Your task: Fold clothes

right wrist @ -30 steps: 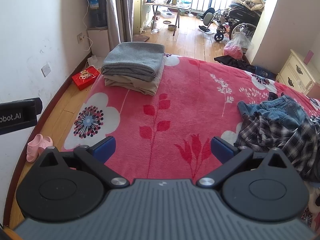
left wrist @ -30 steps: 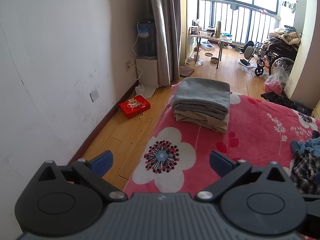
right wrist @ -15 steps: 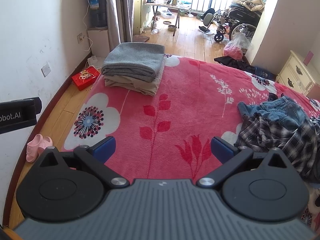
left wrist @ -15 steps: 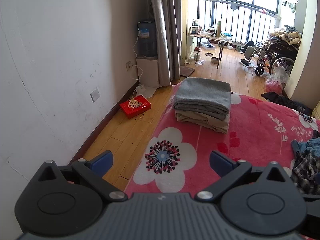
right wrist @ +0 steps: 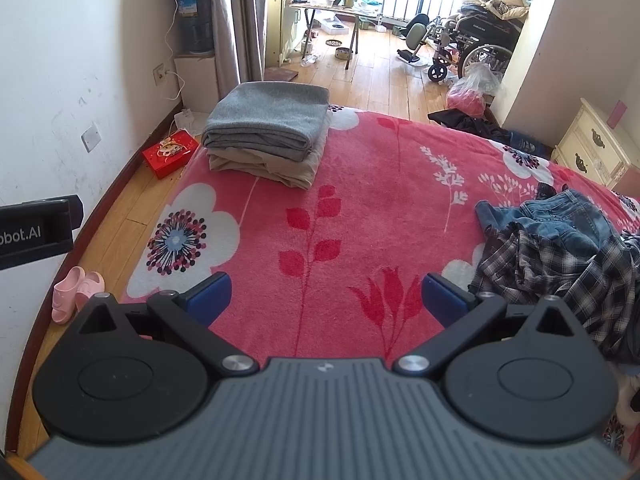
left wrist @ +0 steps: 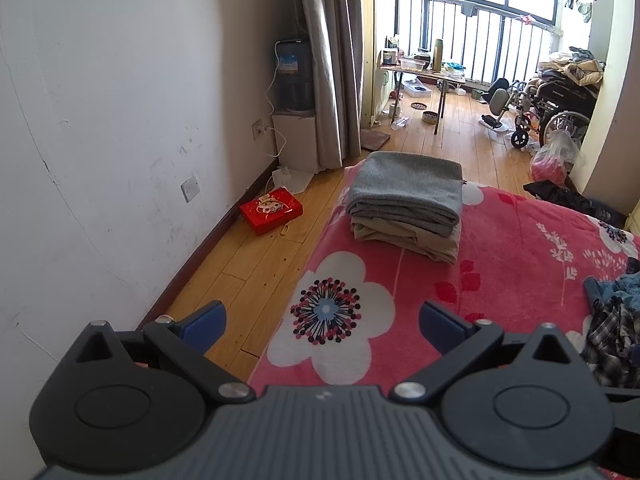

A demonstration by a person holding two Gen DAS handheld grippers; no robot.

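Note:
A folded grey garment (left wrist: pixel 406 190) (right wrist: pixel 266 120) lies on a folded beige one (left wrist: pixel 408 238) (right wrist: pixel 264 166) at the far left corner of the bed with the red flowered blanket (right wrist: pixel 380 216) (left wrist: pixel 516 264). A crumpled heap of a plaid shirt (right wrist: pixel 560 268) (left wrist: pixel 612 340) and blue jeans (right wrist: pixel 560 216) lies at the right. My left gripper (left wrist: pixel 322 326) hangs open over the bed's left edge. My right gripper (right wrist: pixel 326 294) is open above the middle of the blanket. Both hold nothing.
Left of the bed is a strip of wooden floor with a red box (left wrist: pixel 271 210), pink slippers (right wrist: pixel 74 290) and the white wall (left wrist: pixel 100 120). Beyond the bed stand a water dispenser (left wrist: pixel 294 80), a small table (left wrist: pixel 420 70), a wheelchair (left wrist: pixel 548 104) and a cream nightstand (right wrist: pixel 592 148).

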